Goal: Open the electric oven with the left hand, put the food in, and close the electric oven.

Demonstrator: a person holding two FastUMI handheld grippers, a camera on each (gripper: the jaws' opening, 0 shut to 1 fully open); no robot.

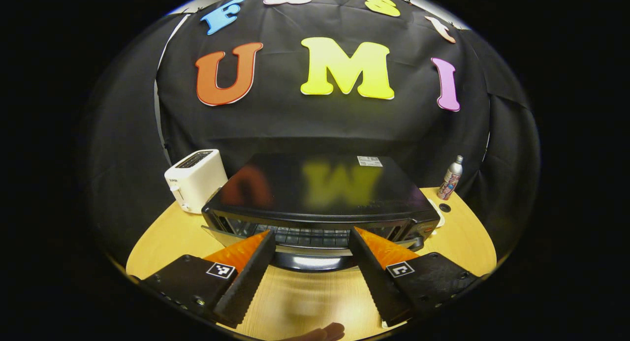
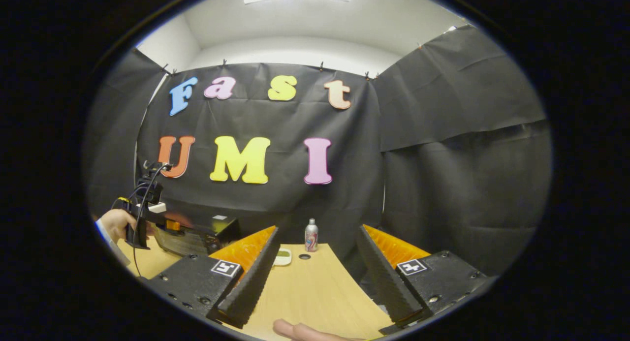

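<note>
We are at the door step of the task. In the left gripper view the left hand-held gripper (image 1: 311, 242) is spread wide with nothing between its fingers, its tips reaching in on either side of the door handle (image 1: 315, 261) of the electric oven (image 1: 320, 193). The oven sits on the round wooden table (image 1: 457, 242), directly ahead of that gripper, with a white toaster (image 1: 195, 179) just beside it on one side and a small bottle (image 1: 451, 178) well apart on the other. The door seems to hang slightly ajar at its top edge, with the wire rack (image 1: 305, 235) visible behind the glass, though the fisheye bend makes us unsure whether it is cracked or fully closed.

In the right gripper view the right hand-held gripper (image 2: 317, 255) is also wide open and empty, held back over the table's near part. Farther off we see a person's hand (image 2: 115, 224) holding the other gripper up against the oven front. A small dish (image 2: 283, 255) lies near the bottle; we take it to be the food's place, but it is too small to tell.

Next, we judge, the left fingers must close on the handle and swing the door down and toward us, keeping the pull along the hinge arc so the oven does not slide on the table. Only then can the right gripper fetch the food.
</note>
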